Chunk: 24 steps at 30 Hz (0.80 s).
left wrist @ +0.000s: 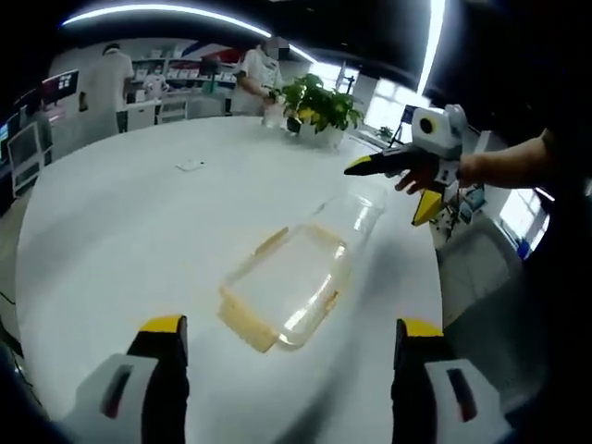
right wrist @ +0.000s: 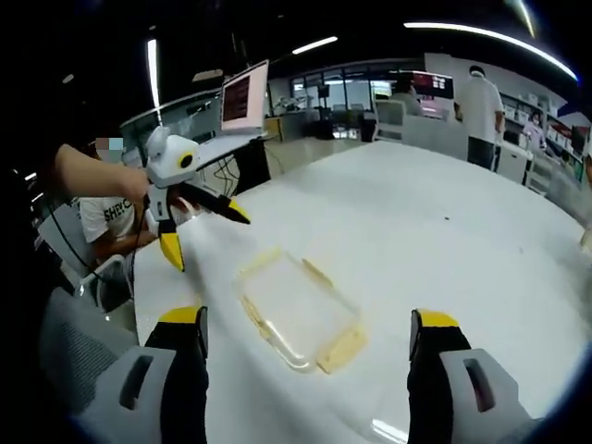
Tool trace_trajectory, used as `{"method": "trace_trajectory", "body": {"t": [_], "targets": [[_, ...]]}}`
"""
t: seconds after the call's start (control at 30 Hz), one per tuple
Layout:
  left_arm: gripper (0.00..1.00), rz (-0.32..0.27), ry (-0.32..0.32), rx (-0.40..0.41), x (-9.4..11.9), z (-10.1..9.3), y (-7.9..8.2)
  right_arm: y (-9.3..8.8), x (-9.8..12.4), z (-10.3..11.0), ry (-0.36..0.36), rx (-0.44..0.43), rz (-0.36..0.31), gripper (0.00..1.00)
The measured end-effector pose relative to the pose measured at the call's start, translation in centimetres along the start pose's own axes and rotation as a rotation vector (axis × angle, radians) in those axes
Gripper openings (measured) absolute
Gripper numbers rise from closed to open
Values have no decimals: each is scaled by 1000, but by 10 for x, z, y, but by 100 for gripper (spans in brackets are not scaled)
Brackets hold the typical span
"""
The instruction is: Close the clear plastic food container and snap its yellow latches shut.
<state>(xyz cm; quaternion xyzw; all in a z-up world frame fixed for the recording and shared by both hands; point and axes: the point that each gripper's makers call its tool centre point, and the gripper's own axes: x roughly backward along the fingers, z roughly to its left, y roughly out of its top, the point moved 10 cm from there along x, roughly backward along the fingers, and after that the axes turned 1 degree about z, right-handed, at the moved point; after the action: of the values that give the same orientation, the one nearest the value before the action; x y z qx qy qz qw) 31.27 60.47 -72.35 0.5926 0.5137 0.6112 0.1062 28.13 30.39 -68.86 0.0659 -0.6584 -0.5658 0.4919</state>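
Probably office: monitors (right wrist: 244, 95), shelving (left wrist: 171, 69)

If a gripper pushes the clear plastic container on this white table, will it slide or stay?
The container looks thin, clear and empty, so probably light. On the smooth white table it would likely slide rather than stay. Its low, flat shape makes tipping unlikely.

Clear glossy plastic food container (left wrist: 294, 282) catching light, its yellow latches (right wrist: 341, 349) looking matt plastic, white table (left wrist: 120, 231) showing smooth with a soft sheen, gripper (left wrist: 289, 356) jaws appearing matt black, yellow-tipped plastic
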Motion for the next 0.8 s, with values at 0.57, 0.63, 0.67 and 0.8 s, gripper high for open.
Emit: {"method": "trace_trajectory", "body": {"t": [0.57, 0.63, 0.67, 0.8], "targets": [[92, 111, -66, -157, -25, 9, 5, -5, -27, -24, 70, 116, 148, 88], [92, 126, -68, -169, -27, 12, 5, -5, -29, -26, 76, 120, 158, 88], [92, 132, -69, -176, -28, 13, 5, -5, -30, -27, 77, 126, 162, 88], [91, 162, -84, -206, -30, 16, 5, -7, -33, -28, 96, 167, 192, 88]]}}
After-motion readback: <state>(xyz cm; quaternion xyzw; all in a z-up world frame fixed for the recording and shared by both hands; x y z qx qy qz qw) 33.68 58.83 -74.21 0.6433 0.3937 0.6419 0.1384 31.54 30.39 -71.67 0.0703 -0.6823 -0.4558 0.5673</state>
